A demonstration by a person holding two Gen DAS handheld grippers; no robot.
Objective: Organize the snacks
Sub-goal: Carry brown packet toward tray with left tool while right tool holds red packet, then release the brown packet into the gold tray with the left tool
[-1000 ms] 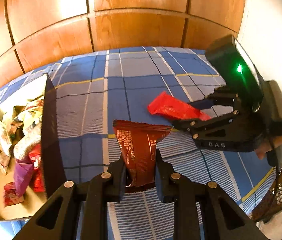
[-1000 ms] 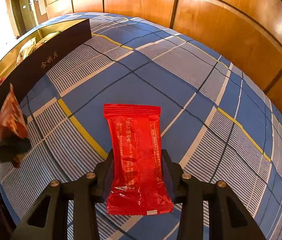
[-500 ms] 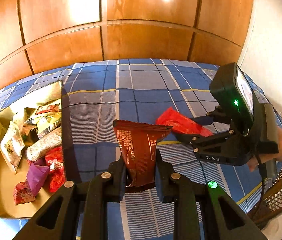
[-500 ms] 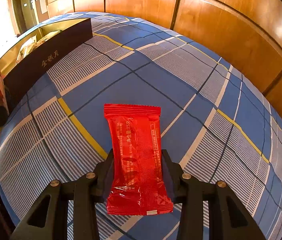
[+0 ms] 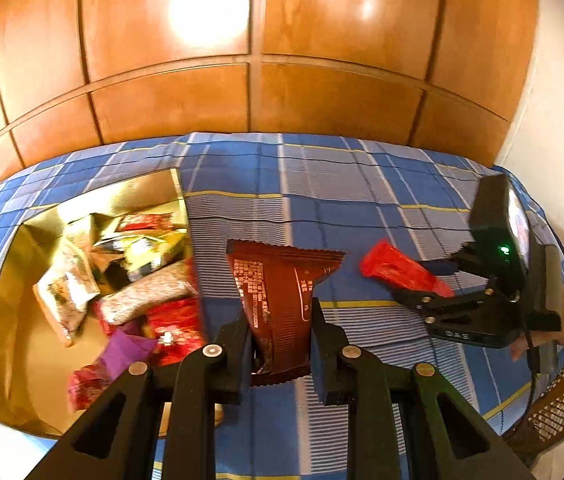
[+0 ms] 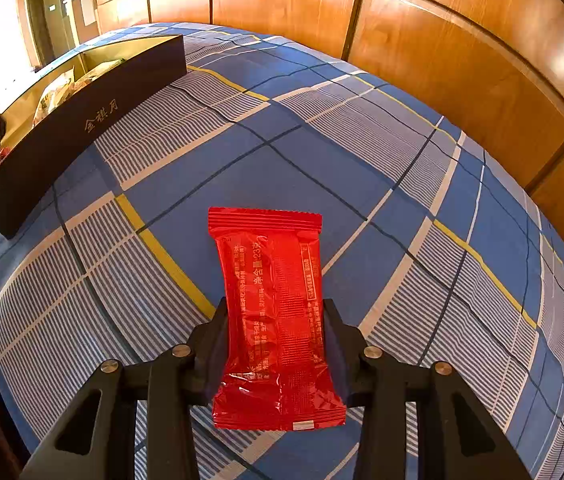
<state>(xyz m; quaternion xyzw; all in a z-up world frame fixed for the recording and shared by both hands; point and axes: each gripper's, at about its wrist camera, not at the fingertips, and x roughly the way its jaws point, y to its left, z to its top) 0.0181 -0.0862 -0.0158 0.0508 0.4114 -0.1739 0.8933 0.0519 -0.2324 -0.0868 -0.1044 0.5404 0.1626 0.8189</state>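
The left gripper (image 5: pixel 279 326), clenched on the brown packet (image 5: pixel 279 300), has swung toward the gold box (image 5: pixel 9 320) at lower left, so a drop looks near. The right gripper (image 6: pixel 275 340) stays still, grasping the red packet (image 6: pixel 273 312) at bottom centre.

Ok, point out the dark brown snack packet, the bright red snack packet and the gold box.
dark brown snack packet (image 5: pixel 277 300), left wrist view, middle of its printed face.
bright red snack packet (image 6: pixel 277 312), right wrist view, centre of the wrapper.
gold box (image 5: pixel 5 344), left wrist view, bare inner wall on its left side.
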